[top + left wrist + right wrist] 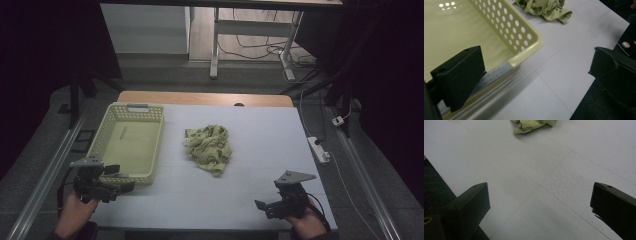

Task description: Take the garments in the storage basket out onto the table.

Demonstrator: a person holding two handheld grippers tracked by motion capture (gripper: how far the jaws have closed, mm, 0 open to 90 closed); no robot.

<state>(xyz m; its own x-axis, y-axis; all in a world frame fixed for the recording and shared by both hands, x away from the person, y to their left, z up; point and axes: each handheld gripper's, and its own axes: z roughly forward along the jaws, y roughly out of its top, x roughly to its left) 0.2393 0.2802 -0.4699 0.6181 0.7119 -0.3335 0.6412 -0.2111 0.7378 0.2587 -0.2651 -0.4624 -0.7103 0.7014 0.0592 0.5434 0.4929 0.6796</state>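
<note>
Your left gripper [116, 181] sits at seven o'clock on the tabletop [260, 140], fingers [461, 75] released, one over the near corner of the basket [112, 150] (pale yellow, perforated). Your right gripper [264, 206] rests at five o'clock, fingers [469, 205] spread wide. The cloth [209, 147] lies crumpled mid-tabletop, beside the basket.

A crumpled green patterned cloth [209, 148] lies mid-tabletop, apart from the empty pale-yellow perforated basket [150, 145] (upright, at the left).
</note>
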